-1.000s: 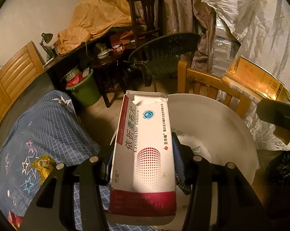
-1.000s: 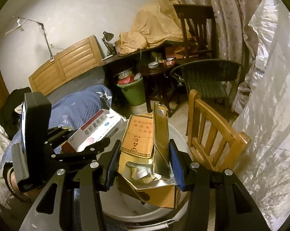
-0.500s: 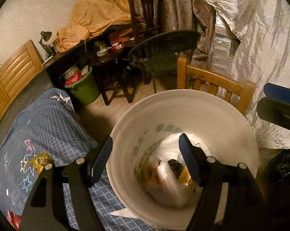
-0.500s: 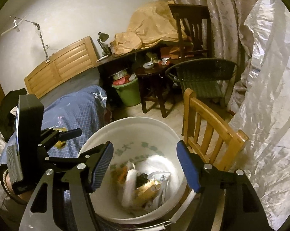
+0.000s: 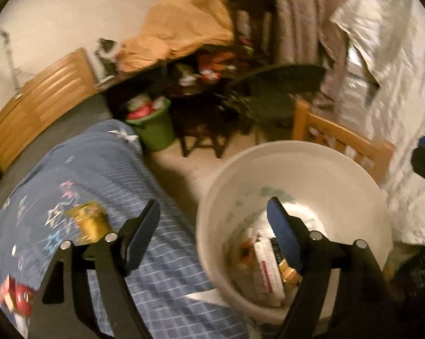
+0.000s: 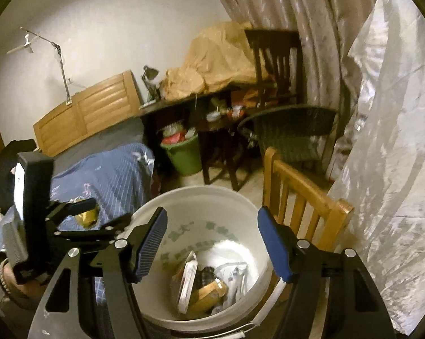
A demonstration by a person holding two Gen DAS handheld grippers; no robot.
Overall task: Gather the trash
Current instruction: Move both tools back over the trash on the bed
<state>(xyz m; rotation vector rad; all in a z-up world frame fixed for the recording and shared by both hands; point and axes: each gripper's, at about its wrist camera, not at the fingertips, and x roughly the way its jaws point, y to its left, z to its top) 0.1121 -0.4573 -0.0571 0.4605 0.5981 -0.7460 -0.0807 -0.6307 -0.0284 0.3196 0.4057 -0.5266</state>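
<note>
- Left gripper [image 5: 212, 223]: jaws wide, nothing between them, straddling the near-left rim of the white bucket [image 5: 353, 175] and the edge of the bed [image 5: 99, 169].
- Right gripper [image 6: 212, 240]: jaws wide and empty, poised directly above the bucket mouth.
- Already in the bucket: a red-and-white carton [image 6: 188, 282], a gold box [image 6: 209, 291] and crumpled white plastic, all lying low at the bottom.
- Left on the blue checked bedcover: a yellow wrapper [image 5: 89, 221] far-left of the left gripper, and a red item [image 5: 17, 299] at the near-left edge; too blurred to name.
- Risk one: a sweep leftward with a jaw this close to the rim likely clips the bucket and tips or shifts it, spilling what is collected.
- Risk two: a thin wrapper on soft, yielding cloth probably slips the pinch, or jaws catch the bedcover along with it.
- Risk three: heavy blur in the left view suggests fast travel; overshoot past the wrapper plausible.
- Risk four: wooden chair [image 6: 303, 197] just right of the bucket, snag hazard for the right gripper when pulling away.
</note>
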